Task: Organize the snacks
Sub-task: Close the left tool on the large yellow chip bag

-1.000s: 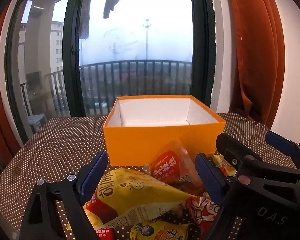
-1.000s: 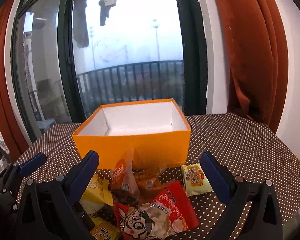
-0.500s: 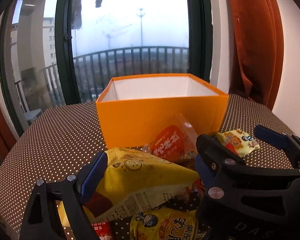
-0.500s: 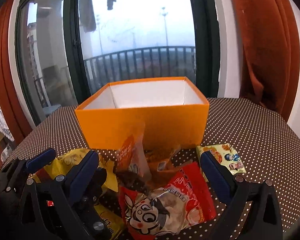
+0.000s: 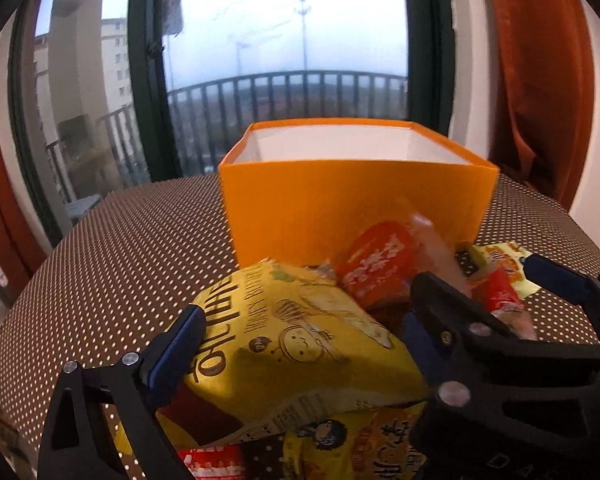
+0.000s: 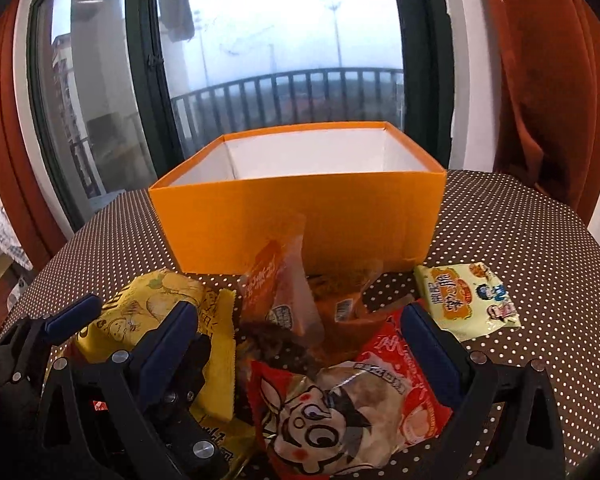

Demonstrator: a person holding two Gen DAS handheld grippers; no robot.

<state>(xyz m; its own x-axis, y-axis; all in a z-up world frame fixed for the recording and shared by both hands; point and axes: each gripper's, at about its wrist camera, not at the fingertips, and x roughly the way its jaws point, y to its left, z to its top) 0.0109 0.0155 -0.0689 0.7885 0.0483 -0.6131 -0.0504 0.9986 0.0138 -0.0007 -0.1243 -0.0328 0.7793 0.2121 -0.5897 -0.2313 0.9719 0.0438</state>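
Observation:
An open orange box (image 5: 352,208) with a white inside stands on the dotted table, and a pile of snack packets lies in front of it. My left gripper (image 5: 300,340) hangs low over a big yellow bag (image 5: 292,344). Its jaws are opening, with the bag between them and not squeezed. My right gripper (image 6: 300,340) is open astride a red cartoon bag (image 6: 348,408). An orange-red pouch (image 6: 276,280) leans against the box. The right gripper's fingers (image 5: 556,276) crowd the left wrist view and hide the left gripper's right finger.
A pale yellow packet (image 6: 468,300) lies apart at the right of the pile. A brown dotted cloth (image 6: 540,240) covers the round table. Beyond the box are a dark-framed balcony window (image 6: 300,60) and rust curtains (image 6: 548,80). The two grippers sit close side by side.
Both grippers have sunk toward the snack pile, which now fills the lower part of each view. The yellow bag and the red cartoon bag sit deeper between the fingers.

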